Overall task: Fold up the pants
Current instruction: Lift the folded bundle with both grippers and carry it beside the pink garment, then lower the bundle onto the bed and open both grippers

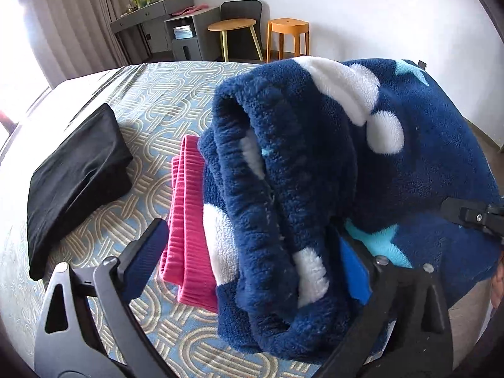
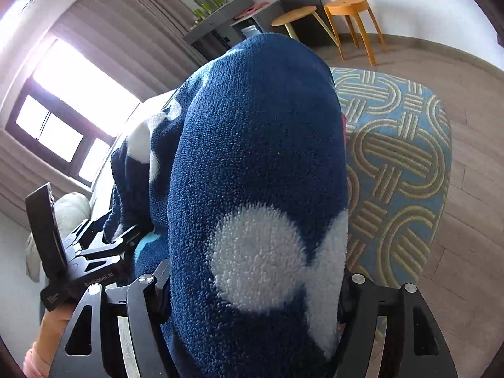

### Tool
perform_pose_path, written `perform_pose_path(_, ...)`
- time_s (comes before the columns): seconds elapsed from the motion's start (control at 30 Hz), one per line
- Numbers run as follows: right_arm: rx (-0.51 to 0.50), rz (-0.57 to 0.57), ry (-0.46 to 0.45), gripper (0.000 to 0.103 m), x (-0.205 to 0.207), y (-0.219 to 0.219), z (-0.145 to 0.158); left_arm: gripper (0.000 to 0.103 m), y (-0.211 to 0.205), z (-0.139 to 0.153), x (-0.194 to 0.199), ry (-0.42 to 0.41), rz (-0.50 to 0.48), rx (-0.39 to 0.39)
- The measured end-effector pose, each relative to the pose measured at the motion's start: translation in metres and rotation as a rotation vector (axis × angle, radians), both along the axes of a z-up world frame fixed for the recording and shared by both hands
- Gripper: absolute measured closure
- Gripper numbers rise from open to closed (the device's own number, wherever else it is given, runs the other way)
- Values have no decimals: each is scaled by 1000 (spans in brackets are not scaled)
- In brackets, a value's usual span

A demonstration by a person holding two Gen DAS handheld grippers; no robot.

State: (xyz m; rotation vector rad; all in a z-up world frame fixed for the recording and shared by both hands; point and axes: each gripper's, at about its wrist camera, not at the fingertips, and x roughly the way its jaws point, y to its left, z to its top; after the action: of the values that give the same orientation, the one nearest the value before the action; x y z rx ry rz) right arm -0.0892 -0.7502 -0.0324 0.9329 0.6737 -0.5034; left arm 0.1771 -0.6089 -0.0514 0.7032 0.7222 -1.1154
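Note:
Navy fleece pants [image 1: 315, 170] with white dots and light blue stars are folded into a thick bundle, held above the patterned bed. My left gripper [image 1: 252, 261] is wide open; the bundle's elastic waistband lies between its fingers, against the right blue pad [image 1: 354, 271], while the left pad [image 1: 148, 252] stands clear. In the right wrist view the pants [image 2: 252, 157] fill the frame, and my right gripper [image 2: 252, 308] is shut on a thick fold of them. The left gripper's body [image 2: 78, 252] shows at lower left there.
A folded pink garment [image 1: 189, 220] lies on the bed [image 1: 151, 100] beside the bundle. A folded black garment [image 1: 75, 179] lies further left. Grey desk [image 1: 157, 9], round table [image 1: 233, 25] and orange stool [image 1: 286, 28] stand by the far wall. The bed's corner [image 2: 400, 170] shows with floor beyond.

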Motion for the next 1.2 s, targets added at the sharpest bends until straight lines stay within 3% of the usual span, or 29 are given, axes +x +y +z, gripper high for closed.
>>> perform_pose_path(0.17, -67, -26, 47, 31, -16, 22, 19, 5, 5, 8, -20, -140, -45, -23)
perform_pose_path(0.3, -238, -102, 163, 30, -28, 65, 51, 5, 18, 13, -32, -222, -69, -66)
perform_pose_path(0.37, -346, -131, 210, 30, -32, 90, 69, 5, 27, 21, -34, -207, -69, -93)
perform_pose_path(0.47, -439, -146, 202, 30, -39, 119, 94, 5, 45, 39, -32, -139, -47, -141)
perform_pose_path(0.57, -470, -153, 166, 30, -47, 137, 112, 5, 63, 56, -27, -77, -28, -189)
perform_pose_path(0.73, -511, -135, 142, 30, -46, 156, 136, 5, 97, 81, -31, -45, -33, -254)
perform_pose_path(0.77, -520, -134, 141, 30, -34, 142, 145, 5, 104, 85, -33, -46, -34, -259)
perform_pose_path(0.97, -544, -129, 109, 30, -39, 171, 151, 5, 143, 96, -47, -25, -42, -290)
perform_pose_path(1.2, -589, -98, 122, 30, -46, 212, 144, 5, 177, 89, -69, -21, -44, -260)
